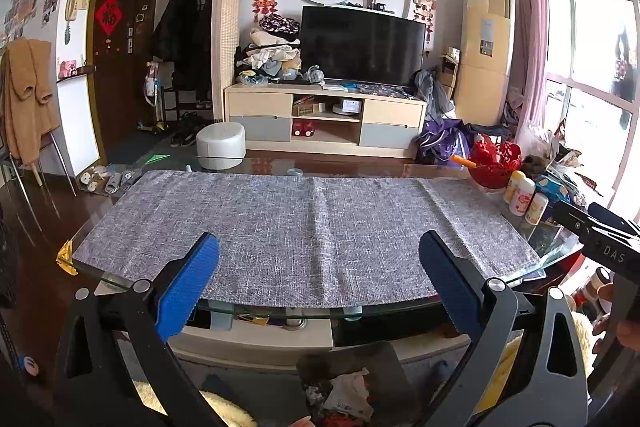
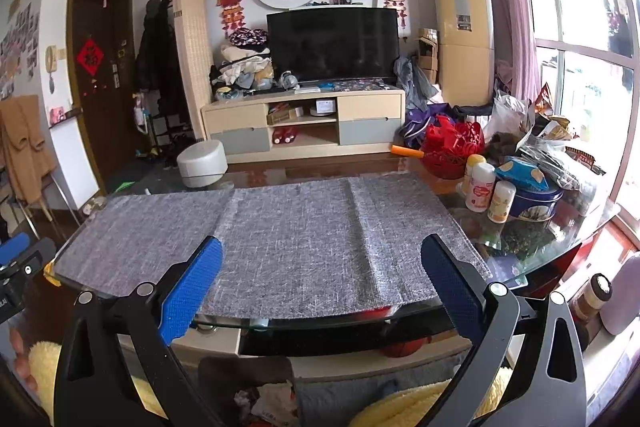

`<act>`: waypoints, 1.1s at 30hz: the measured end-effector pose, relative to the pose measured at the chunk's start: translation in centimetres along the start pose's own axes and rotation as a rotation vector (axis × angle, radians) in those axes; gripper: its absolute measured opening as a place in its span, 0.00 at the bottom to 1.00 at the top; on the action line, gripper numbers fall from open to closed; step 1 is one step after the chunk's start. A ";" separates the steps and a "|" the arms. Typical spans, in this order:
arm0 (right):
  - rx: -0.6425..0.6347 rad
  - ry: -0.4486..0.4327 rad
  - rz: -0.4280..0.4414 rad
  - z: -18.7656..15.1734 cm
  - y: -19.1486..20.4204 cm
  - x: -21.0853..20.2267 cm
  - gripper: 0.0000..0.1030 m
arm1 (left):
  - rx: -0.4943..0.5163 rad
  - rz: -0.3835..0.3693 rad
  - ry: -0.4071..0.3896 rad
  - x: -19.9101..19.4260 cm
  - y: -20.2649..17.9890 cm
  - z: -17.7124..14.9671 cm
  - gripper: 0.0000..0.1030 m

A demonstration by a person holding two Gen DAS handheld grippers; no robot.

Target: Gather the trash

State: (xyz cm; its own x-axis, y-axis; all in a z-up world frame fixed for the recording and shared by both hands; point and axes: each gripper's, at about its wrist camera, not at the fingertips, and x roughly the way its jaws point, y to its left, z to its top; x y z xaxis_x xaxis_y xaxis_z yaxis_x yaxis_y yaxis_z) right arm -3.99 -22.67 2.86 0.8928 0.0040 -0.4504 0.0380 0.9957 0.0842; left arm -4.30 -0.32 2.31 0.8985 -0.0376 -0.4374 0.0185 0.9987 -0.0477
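My left gripper (image 1: 320,287) is open and empty, held above the near edge of a glass table (image 1: 280,307) covered by a grey woven mat (image 1: 304,227). My right gripper (image 2: 320,287) is also open and empty over the same mat (image 2: 280,239). Below the table edge a dark bin with crumpled paper trash (image 1: 344,395) sits on the floor; it also shows in the right wrist view (image 2: 268,399). The mat carries no trash that I can see. The right gripper's body shows at the right edge of the left wrist view (image 1: 600,239).
At the table's right end stand a red basket (image 2: 452,147), white bottles (image 2: 480,187), a blue tin (image 2: 532,199) and bags of snacks (image 2: 560,147). A white stool (image 2: 202,163) and a TV cabinet (image 2: 304,123) lie beyond the table. Yellow fluffy fabric (image 2: 400,403) lies below.
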 end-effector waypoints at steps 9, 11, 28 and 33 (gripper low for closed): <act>-0.001 0.002 0.002 -0.1 0.1 -0.1 0.97 | -0.003 0.000 0.000 0.0 -0.4 0.1 0.92; 0.000 0.002 0.002 -0.1 0.1 -0.1 0.97 | -0.004 0.001 0.000 0.0 -0.3 0.1 0.92; 0.001 0.007 -0.008 -0.3 0.0 0.1 0.97 | -0.012 0.050 0.002 0.7 -1.6 0.0 0.92; 0.008 0.009 -0.007 -0.3 -0.3 0.3 0.97 | -0.018 0.024 -0.002 0.6 -1.8 -0.1 0.92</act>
State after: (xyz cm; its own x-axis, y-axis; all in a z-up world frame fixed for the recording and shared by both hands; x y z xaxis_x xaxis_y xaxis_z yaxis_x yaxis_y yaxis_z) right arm -3.88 -22.90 2.47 0.8883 -0.0025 -0.4593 0.0484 0.9949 0.0880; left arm -3.82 -2.18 2.06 0.8993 -0.0135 -0.4371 -0.0111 0.9985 -0.0536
